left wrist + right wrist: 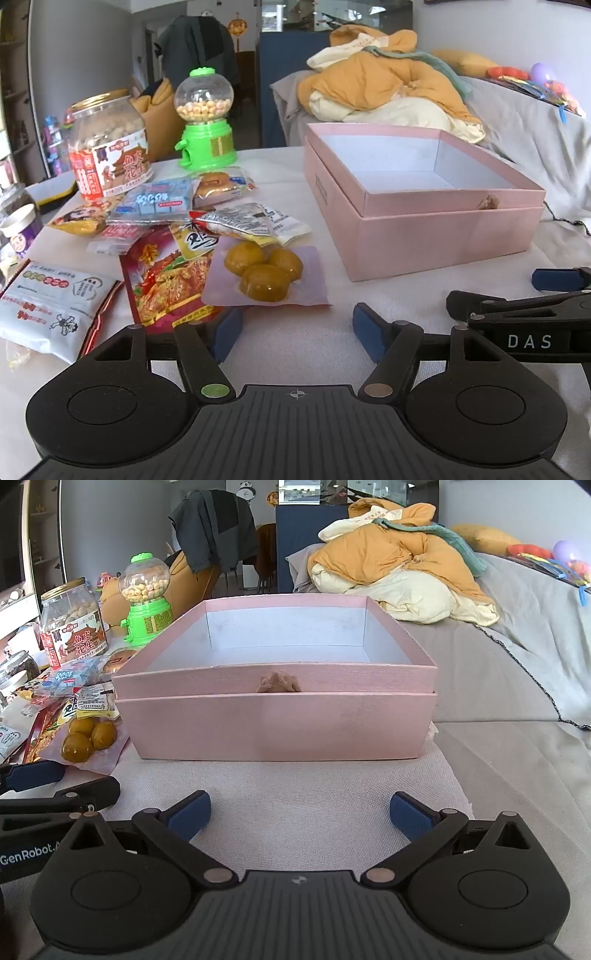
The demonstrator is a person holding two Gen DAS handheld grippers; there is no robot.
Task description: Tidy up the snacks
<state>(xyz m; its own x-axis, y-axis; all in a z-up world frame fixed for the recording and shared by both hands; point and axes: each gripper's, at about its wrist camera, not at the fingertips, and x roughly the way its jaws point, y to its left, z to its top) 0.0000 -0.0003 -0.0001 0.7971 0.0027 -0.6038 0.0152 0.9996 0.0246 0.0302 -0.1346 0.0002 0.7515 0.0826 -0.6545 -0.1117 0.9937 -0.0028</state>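
1. My left gripper (295,332) and right gripper (301,818) hover with jaws spread, holding nothing.
2. Snack packets (177,236) lie heaped left of the pink box (275,723).
3. Box empty; sorting seems unstarted.

Count: one pink box (275,727), one green candy dispenser (205,118), one large labelled peanut jar (109,146), one vacuum pack (266,275) holding three yellow-brown pieces, and roughly eight other overlapping snack packets, exact number indeterminate.
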